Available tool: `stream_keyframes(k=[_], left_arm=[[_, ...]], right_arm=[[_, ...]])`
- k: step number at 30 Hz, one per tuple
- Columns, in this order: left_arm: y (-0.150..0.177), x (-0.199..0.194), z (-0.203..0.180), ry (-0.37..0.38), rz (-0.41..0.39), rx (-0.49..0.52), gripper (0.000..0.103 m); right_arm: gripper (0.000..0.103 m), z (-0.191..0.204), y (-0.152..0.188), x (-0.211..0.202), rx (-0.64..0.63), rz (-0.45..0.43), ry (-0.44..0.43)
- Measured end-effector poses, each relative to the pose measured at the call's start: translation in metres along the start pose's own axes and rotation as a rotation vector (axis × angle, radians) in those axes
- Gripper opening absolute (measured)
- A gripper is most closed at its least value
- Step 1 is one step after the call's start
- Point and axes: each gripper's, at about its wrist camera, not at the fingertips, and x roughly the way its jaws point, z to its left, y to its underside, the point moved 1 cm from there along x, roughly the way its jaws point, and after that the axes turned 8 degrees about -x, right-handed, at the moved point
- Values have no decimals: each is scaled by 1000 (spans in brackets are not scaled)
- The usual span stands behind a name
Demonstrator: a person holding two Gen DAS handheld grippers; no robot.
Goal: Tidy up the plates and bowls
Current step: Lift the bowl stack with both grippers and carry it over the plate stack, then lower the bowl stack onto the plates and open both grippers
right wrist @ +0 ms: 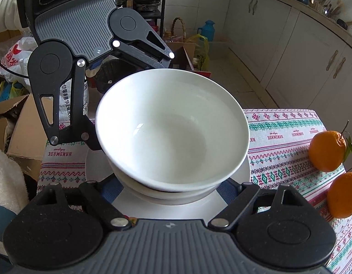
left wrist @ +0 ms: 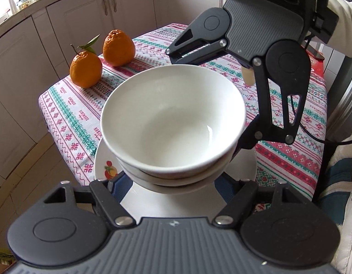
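Three white bowls [left wrist: 173,118] are nested in one stack, seen from both sides [right wrist: 173,127]. Under them lies a white plate [left wrist: 102,159] with a fruit print, its rim also showing in the right wrist view [right wrist: 243,171]. My left gripper [left wrist: 170,182] reaches in from one side, its blue-padded fingers [left wrist: 117,182] running under the top bowl's rim against the lower bowls. My right gripper [right wrist: 169,189] holds the stack the same way from the opposite side. All fingertips are hidden under the bowls. I cannot tell whether the stack touches the plate.
The patterned tablecloth [left wrist: 68,114] covers a small table with close edges. Two oranges [left wrist: 85,68] [left wrist: 118,48] sit near one corner, also in the right wrist view [right wrist: 326,150]. Kitchen cabinets [left wrist: 80,18] stand beyond. Cardboard boxes [right wrist: 25,132] and bags crowd the floor.
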Motion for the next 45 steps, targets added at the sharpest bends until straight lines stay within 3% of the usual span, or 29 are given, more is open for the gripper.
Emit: stream_keyframes(k=[23, 31, 35, 40, 45], left_arm=[[2, 0, -4, -44, -27, -1, 84], [9, -10, -13, -101, -75, -20, 90], [18, -22, -18, -144, -128, -61, 95], [31, -40, -30, -251, -196, -138, 99], [45, -56, -55, -388, -301, -244, 102]], right_arm=[[90, -4, 6, -3, 66, -37, -5], [99, 3, 10, -12, 74, -60, 24], [101, 10, 14, -26, 97, -72, 64], [103, 28, 18, -46, 192, -44, 240], [103, 44, 31, -69, 405, -41, 362]])
